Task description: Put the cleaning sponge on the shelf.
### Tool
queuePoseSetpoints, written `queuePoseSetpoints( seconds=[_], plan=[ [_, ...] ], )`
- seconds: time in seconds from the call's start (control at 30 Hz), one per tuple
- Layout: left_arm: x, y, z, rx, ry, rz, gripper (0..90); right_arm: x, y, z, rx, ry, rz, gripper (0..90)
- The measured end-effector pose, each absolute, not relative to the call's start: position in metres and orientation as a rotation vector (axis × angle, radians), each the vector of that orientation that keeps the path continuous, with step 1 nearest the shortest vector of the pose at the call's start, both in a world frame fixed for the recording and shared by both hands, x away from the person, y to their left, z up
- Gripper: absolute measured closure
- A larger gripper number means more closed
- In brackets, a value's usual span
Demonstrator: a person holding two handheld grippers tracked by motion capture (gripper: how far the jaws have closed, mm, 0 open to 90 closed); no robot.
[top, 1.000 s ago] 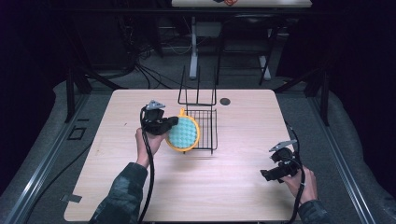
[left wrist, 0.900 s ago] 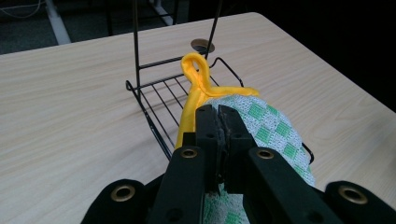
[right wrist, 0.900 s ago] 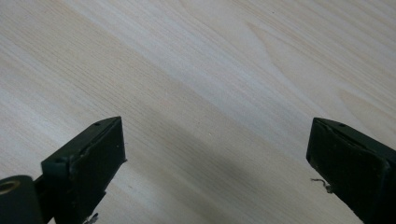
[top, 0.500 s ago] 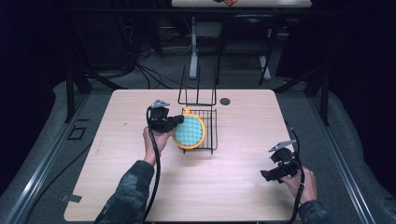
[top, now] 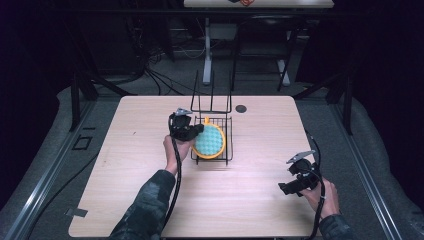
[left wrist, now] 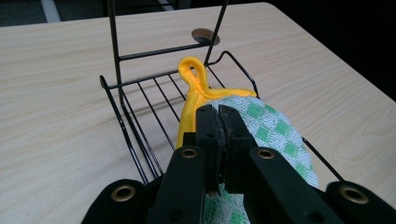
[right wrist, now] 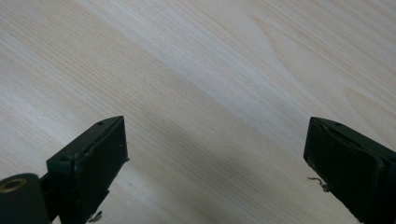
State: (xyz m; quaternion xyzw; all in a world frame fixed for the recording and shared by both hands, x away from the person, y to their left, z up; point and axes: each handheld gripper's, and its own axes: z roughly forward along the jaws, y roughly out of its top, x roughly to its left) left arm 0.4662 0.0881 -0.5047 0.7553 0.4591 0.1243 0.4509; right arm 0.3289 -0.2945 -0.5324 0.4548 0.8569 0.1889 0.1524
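Black wire rack (top: pixel 222 159) on surface (top: pixel 125 150) holds the round green-checked pot holder (top: pixel 209 141), yellow hanging loop (left wrist: pixel 194 74) pointing toward the rack's upright back. Left gripper (left wrist: pixel 219 116) clamped on its cloth. Right gripper (right wrist: pixel 215 154), jaws wide with nothing between them and just been closing, over bare surface.

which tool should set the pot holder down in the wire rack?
Left. The left tool is shut on the pot holder right over the wire rack; the right tool is open above bare table.
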Motion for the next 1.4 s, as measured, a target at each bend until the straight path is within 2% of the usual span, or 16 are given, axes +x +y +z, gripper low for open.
queuePoseSetpoints(
  seconds=[0.43,0.67,0.77,0.83,1.07,1.17,1.4],
  plan=[
    [0.488,0.074,-0.523,1.94,1.165,0.247,87.5,0.33,-0.294,-0.533,1.302,2.466,0.526,5.9],
    [0.493,0.071,-0.528,1.943,1.158,0.22,83.3,0.329,-0.293,-0.533,1.295,2.461,0.532,5.9],
    [0.493,0.071,-0.526,1.95,1.155,0.221,76.5,0.329,-0.293,-0.533,1.291,2.461,0.525,5.9],
    [0.493,0.073,-0.526,1.949,1.149,0.205,66.2,0.329,-0.294,-0.532,1.294,2.462,0.527,5.9],
    [0.489,0.086,-0.518,1.946,1.153,0.207,41.3,0.328,-0.293,-0.53,1.283,2.459,0.538,5.7],
    [0.486,0.094,-0.515,1.95,1.163,0.227,33.6,0.328,-0.293,-0.531,1.291,2.458,0.538,5.6],
    [0.475,0.108,-0.505,1.971,1.161,0.268,22.1,0.328,-0.293,-0.53,1.284,2.453,0.54,5.7]
  ],
)
